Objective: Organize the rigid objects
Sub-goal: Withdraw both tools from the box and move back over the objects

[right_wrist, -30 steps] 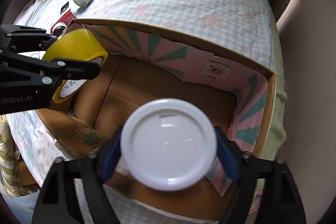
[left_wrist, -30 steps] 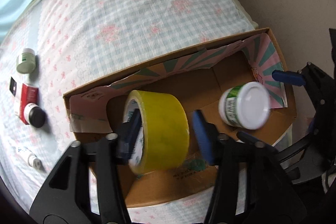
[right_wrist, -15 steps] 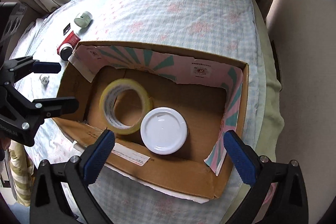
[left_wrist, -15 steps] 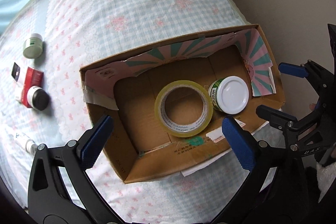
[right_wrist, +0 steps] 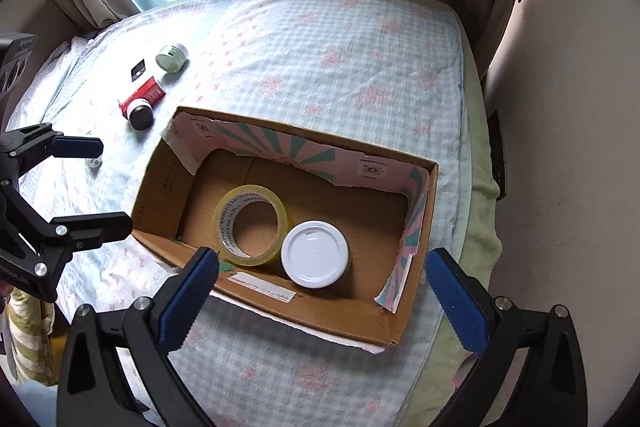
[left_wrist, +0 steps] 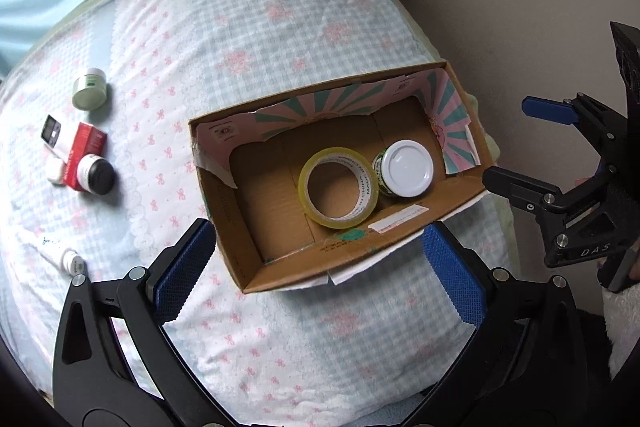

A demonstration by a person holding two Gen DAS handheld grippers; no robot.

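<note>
Two items sit in my cardboard box (left_wrist: 228,203): yellow tape roll (left_wrist: 338,193) lying flat, touching the white-lidded jar (left_wrist: 407,168) beside it. My left gripper (left_wrist: 320,269) and right gripper (right_wrist: 320,297) both hover above the box, jaws wide, holding nothing. Left of the box on the bedspread (left_wrist: 256,27): green jar (left_wrist: 90,88), red carton (left_wrist: 85,151), black-capped jar (left_wrist: 96,174), small tube (left_wrist: 68,259)

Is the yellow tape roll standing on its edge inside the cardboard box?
No, the yellow tape roll lies flat on the floor of the cardboard box, its hole facing up, beside the white-lidded jar.
</note>
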